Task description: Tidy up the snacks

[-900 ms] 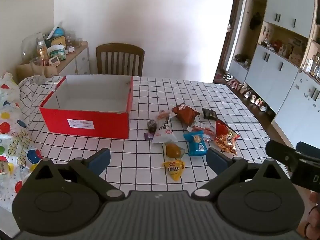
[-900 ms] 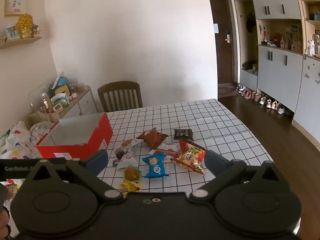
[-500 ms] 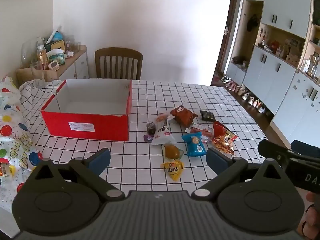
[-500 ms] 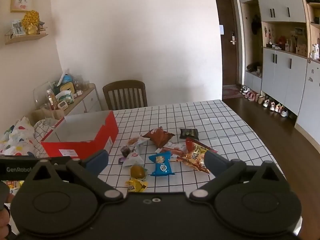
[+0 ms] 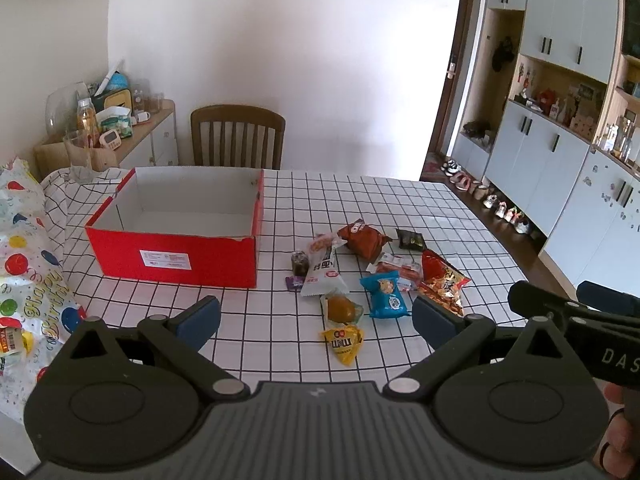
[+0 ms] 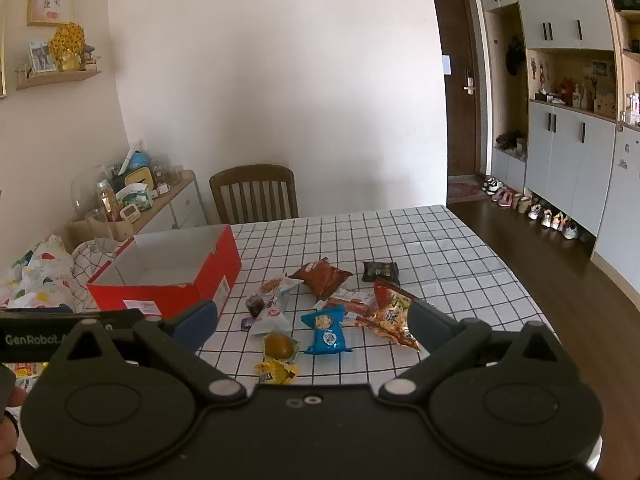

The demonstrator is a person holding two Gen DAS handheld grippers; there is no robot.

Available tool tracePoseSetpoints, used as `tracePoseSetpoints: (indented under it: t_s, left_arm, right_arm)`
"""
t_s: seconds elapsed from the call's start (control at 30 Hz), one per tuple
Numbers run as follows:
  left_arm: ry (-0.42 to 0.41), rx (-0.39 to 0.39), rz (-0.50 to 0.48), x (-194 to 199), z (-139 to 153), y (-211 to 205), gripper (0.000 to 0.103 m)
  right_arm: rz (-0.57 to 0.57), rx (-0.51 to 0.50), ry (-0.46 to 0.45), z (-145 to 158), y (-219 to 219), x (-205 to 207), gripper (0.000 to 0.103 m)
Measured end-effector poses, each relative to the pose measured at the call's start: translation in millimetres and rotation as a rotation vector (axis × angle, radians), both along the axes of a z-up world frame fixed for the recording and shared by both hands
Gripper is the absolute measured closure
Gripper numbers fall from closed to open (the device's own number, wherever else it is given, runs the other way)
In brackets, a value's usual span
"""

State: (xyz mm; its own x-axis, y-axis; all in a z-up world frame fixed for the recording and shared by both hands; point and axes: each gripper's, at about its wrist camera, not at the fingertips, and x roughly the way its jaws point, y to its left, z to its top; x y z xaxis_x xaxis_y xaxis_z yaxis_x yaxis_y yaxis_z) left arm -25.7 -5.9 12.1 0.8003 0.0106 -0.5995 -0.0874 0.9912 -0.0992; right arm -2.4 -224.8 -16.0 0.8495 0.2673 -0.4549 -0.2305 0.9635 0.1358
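An empty red box (image 5: 176, 258) (image 6: 168, 294) with a white inside sits on the checked tablecloth, left of a loose heap of snacks. In the heap lie a blue packet (image 5: 386, 295) (image 6: 329, 330), a yellow M&M's bag (image 5: 344, 343) (image 6: 276, 373), a white packet (image 5: 325, 272), a brown bag (image 5: 362, 237) (image 6: 320, 276), an orange-red crisp bag (image 5: 442, 282) (image 6: 392, 314) and a small dark packet (image 5: 410, 239) (image 6: 380, 272). My left gripper (image 5: 316, 318) hangs open above the near table edge, nothing between its fingers. My right gripper (image 6: 312, 320) is likewise open and holds nothing, short of the snacks.
A wooden chair (image 5: 238, 136) stands at the table's far side. A cluttered sideboard (image 5: 120, 136) is at the far left. A balloon-print bag (image 5: 28, 272) lies at the table's left end. Cabinets (image 5: 560, 160) and shoes on the floor line the right wall.
Both views have drawn back and lifted slightly, so the box and snacks sit a little lower and smaller. Nothing on the table moved; both grippers stayed open.
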Motion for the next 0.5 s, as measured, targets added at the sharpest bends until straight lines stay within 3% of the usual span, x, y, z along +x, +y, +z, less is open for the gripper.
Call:
tracePoseSetpoints:
  t_s: [0.5]
  left_arm:
    - [0.02,-0.002,-0.001,0.8,-1.0,-2.8,0.0]
  right_arm:
    - [-0.005,-0.006,0.006,-0.1,-0.1,1.3,0.001]
